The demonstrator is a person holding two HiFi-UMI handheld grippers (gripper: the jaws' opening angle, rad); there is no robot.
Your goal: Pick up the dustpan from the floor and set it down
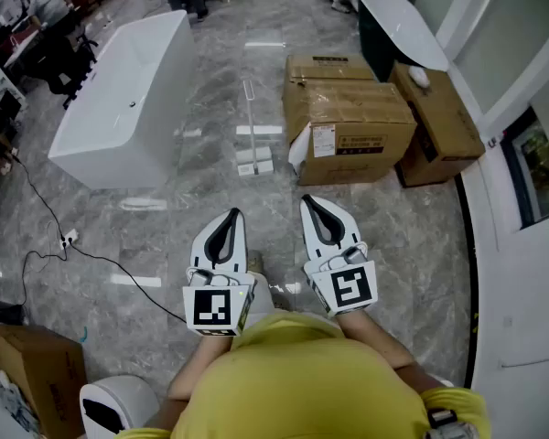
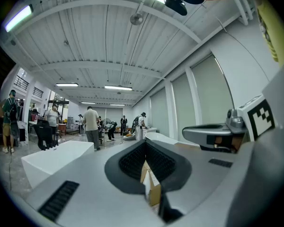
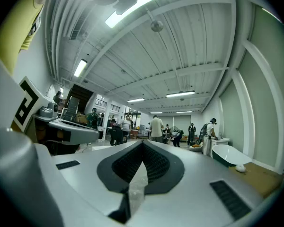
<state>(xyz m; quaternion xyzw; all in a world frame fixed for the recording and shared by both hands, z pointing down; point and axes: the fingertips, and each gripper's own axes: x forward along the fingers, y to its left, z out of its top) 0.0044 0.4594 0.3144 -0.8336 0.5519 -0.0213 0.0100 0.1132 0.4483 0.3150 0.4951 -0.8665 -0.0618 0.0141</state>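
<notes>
— So, where is the dustpan that needs picking up?

— Work down from the big things. You've got the grey marble floor (image 1: pixel 165 245), the long white bathtub (image 1: pixel 128 90) toward its left side, and the cardboard boxes (image 1: pixel 348 108) toward its right. The dustpan (image 1: pixel 254 160) stands on the open floor between them, near the boxes' closest corner.

— What does it look like?

— It's pale, with a low whitish pan on the floor and a thin handle (image 1: pixel 249 117) rising from it. So its long axis runs upward, not along the floor. I can't make out any finer detail from here.

— And the grippers?

— Both are held level in front of the person, well short of the dustpan. It lies straight ahead of them and lower down. The left gripper (image 1: pixel 231 222) has its fingers together with nothing between them. The right gripper (image 1: pixel 313 207) is closed and empty too.

— Which one is nearer?

— The left, I'd say, by a little. The pan sits almost in line with it. Whichever goes will have to spread its fingers first, then reach forward to that upright handle.
</notes>
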